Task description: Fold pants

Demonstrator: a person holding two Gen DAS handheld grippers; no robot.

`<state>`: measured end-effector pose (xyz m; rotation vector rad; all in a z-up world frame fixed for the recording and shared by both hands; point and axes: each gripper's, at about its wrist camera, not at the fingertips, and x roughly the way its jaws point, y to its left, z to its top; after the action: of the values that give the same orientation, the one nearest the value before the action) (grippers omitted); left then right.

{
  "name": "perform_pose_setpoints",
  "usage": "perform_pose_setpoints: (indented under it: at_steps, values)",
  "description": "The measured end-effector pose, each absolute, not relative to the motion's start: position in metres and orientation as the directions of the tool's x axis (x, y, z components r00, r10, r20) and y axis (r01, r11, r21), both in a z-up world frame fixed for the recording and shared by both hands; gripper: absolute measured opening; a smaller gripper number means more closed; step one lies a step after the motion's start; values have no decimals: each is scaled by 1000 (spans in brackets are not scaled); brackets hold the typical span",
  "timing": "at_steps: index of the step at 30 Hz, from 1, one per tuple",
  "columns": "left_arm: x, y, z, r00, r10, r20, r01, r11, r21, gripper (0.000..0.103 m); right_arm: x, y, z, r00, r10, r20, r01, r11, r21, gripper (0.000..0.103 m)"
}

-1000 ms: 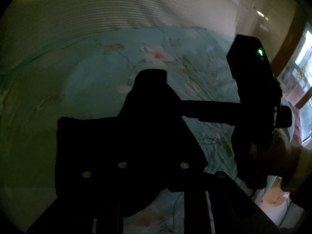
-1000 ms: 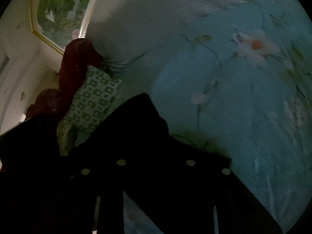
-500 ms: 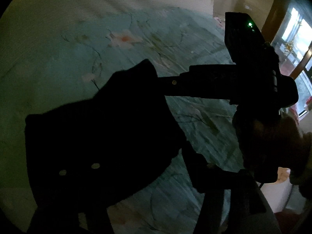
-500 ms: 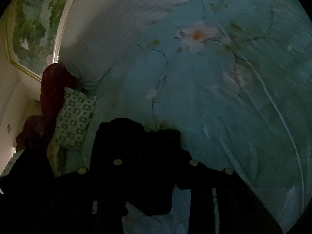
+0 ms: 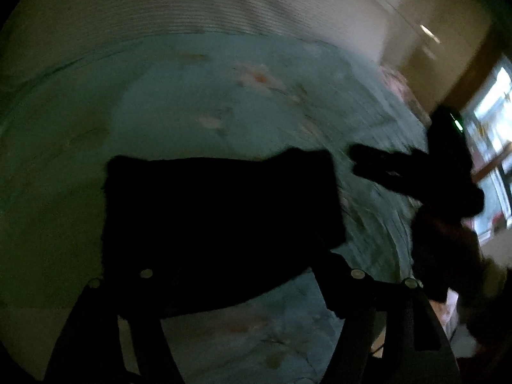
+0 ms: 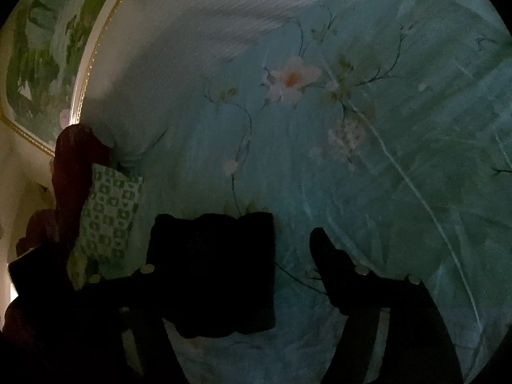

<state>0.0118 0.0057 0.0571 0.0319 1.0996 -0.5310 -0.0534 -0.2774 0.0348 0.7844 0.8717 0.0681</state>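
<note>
While both tools are opening their jaws, the left gripper [image 5: 230, 275] and the right gripper [image 6: 243, 272] hang just above the black pants [image 5: 220, 224], gripping nothing. The pants lie folded on the blue flowered bedspread [image 6: 368, 166]. Farther left stands a green patterned pillow [image 6: 108, 214].

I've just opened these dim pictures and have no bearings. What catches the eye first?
The black pants, folded into a compact rectangle, stand out dark against the pale blue flowered bedspread low in both views. In the right wrist view a white and pink printed blossom draws the eye above them, and a green and white patterned pillow sits at the left edge. In the left wrist view the right tongs reach in from the right, their jaws opening with nothing between them.
</note>
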Motion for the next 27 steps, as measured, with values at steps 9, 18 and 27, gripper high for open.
perform_pose_setpoints:
  at_steps: [9,18,27]
  values:
    - [42,54,52,382,-342,-859,279,928,-246,72,-51,-240,45,623,358,-695,222,771,597,80]
    - [59,62,35,363,-325,-873,254,936,-243,77,-45,-224,35,586,373,-719,218,782,583,80]
    - [81,69,6,300,-341,-891,219,934,-283,78,-40,-219,17,551,392,-736,238,772,590,81]
